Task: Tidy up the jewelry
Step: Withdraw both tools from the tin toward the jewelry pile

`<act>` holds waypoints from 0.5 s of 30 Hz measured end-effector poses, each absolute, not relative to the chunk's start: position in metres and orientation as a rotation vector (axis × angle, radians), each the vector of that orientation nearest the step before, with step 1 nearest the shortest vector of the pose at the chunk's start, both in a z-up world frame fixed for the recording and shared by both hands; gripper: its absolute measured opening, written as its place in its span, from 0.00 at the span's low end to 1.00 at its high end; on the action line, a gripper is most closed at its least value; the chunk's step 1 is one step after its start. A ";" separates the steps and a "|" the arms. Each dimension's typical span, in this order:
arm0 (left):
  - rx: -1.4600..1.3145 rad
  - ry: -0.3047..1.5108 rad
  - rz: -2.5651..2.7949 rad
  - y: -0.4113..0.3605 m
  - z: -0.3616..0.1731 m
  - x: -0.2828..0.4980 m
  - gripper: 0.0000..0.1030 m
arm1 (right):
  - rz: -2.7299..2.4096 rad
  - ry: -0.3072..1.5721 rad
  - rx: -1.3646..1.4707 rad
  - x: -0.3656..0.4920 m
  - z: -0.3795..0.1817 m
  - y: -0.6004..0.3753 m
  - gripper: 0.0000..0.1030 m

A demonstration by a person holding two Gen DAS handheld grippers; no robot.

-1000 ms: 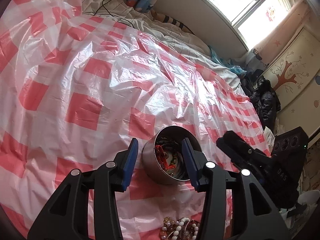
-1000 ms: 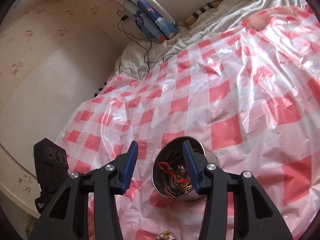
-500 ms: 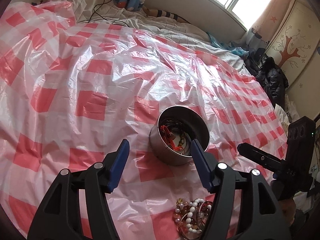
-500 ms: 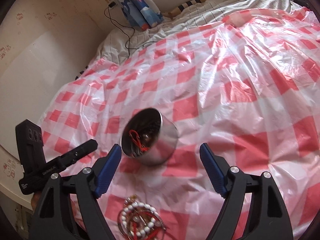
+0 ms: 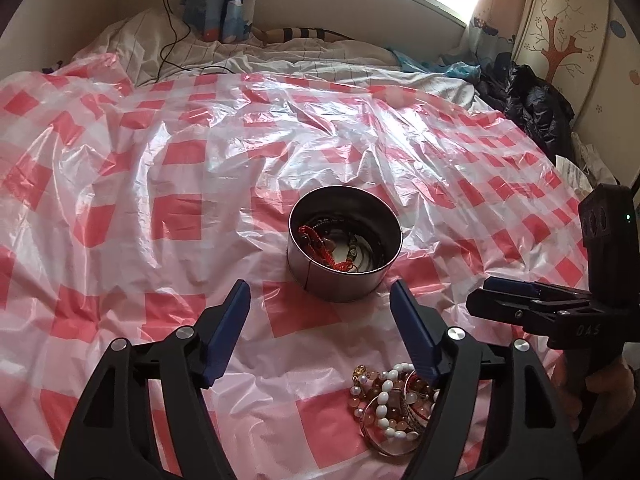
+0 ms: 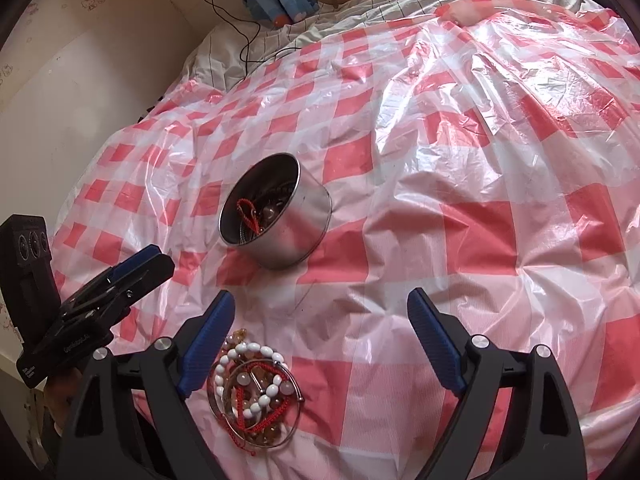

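Note:
A round metal tin [image 5: 344, 244] stands on the red-and-white checked plastic sheet [image 5: 176, 168], with a red cord bracelet and other pieces inside. It also shows in the right wrist view [image 6: 276, 216]. A pile of bracelets [image 5: 390, 404] with white and amber beads lies nearer to me, and shows in the right wrist view [image 6: 252, 392]. My left gripper [image 5: 320, 320] is open and empty, just short of the tin, its right finger beside the pile. My right gripper [image 6: 320, 328] is open and empty, its left finger next to the pile.
The sheet covers a bed. A white duvet [image 5: 280, 52] and a black cable [image 5: 172, 40] lie at the far end near the wall. Dark clothes [image 5: 532, 104] are heaped at the right by a cupboard. A wall [image 6: 80, 60] runs along the left side.
Both grippers have drawn back from the tin and opened wider. The bracelet pile has come fully into view near the fingers. The tin stays where it was.

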State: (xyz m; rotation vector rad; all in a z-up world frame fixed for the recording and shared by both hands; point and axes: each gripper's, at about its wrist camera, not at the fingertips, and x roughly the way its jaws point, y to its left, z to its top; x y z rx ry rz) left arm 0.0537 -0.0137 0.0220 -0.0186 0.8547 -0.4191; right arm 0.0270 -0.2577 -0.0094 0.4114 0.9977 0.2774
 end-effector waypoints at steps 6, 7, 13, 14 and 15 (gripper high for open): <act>0.018 0.833 -0.406 -0.016 0.024 0.051 0.69 | 0.278 1.022 0.398 0.026 -0.014 -0.252 0.84; 0.025 0.829 -0.404 -0.017 0.025 0.051 0.69 | 0.281 1.027 0.394 0.026 -0.015 -0.251 0.84; 0.090 0.794 -0.388 -0.024 0.027 0.044 0.72 | 0.298 1.059 0.362 0.025 -0.024 -0.241 0.85; 0.104 0.787 -0.387 -0.026 0.027 0.043 0.72 | 0.299 1.062 0.359 0.025 -0.024 -0.240 0.85; 0.116 0.781 -0.386 -0.028 0.028 0.041 0.72 | 0.300 1.065 0.356 0.025 -0.025 -0.239 0.85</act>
